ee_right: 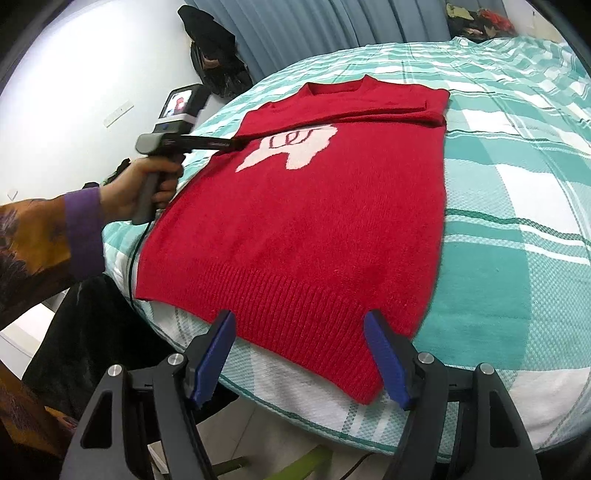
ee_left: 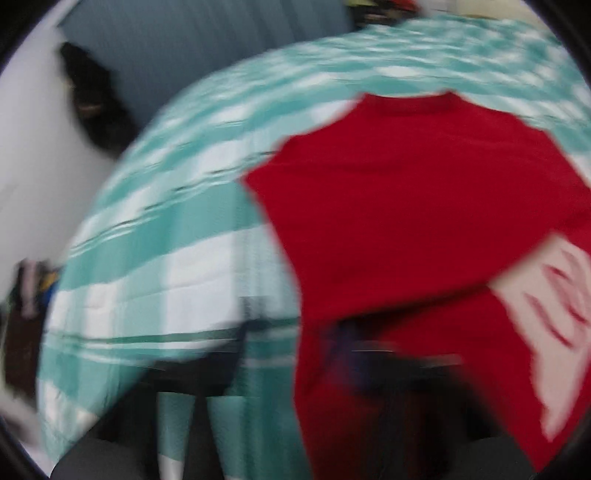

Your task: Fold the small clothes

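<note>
A red knitted sweater with a pale pink chest motif lies flat on a bed. Its right sleeve is folded across the chest. My left gripper reaches in from the left at the left shoulder and appears shut on the red sleeve, which it holds over the chest. In the blurred left wrist view the red sweater fills the right half and my left gripper's own fingers are smeared. My right gripper is open and empty, hovering just above the ribbed hem at the near edge of the bed.
The bed has a teal and white checked cover. A black bag stands by the white wall next to blue-grey curtains. A heap of clothes lies at the far corner. The person's sleeve and dark trousers are at left.
</note>
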Demonstrator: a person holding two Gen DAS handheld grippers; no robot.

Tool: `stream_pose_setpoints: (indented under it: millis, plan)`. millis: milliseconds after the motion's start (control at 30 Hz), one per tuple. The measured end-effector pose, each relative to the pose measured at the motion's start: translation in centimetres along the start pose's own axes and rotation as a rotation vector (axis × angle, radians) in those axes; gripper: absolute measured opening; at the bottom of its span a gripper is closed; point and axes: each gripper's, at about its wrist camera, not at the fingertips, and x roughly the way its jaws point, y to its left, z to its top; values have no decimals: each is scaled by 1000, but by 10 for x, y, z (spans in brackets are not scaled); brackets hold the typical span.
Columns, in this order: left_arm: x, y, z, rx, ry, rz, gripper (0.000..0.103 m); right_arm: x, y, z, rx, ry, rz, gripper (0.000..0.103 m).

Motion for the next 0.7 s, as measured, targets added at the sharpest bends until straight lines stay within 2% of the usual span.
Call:
stream_pose_setpoints:
  millis: [67, 133, 233, 267, 300, 367, 433, 500, 567, 633, 700]
  plan:
    - [-4, 15, -10, -115, -32, 10, 7, 0, -1, 0, 1, 0, 3, 72]
    - [-6, 20, -22, -139, -32, 24, 7, 0, -1, 0, 2, 0, 6, 72]
    - [-8, 23, -29, -129, 2, 12, 16, 1, -3, 1, 8, 1, 15, 72]
    - [-11, 25, -31, -118, 9, 19, 27, 2, -4, 1, 11, 1, 18, 72]
    - [-14, 29, -34, -120, 27, 24, 45, 2, -5, 1, 13, 1, 20, 72]
    - [-19, 46, -41, -175, 54, 4, 62, 1, -6, 2, 18, -2, 26, 72]
    - [-30, 63, -45, -256, 58, -22, 63, -1, -7, 2, 24, -7, 29, 72]
    - [-53, 82, -41, -359, -27, -57, 62, -4, -8, 2, 29, -17, 33, 72]
    - [-68, 88, -27, -400, -103, -118, 62, -3, -8, 3, 28, -22, 34, 72]
    - [-74, 77, -1, -373, -145, -216, 62, -1, -7, 3, 26, -14, 31, 72]
    - [-73, 56, 18, -311, -180, -279, 62, 0, -6, 2, 19, -11, 23, 72]
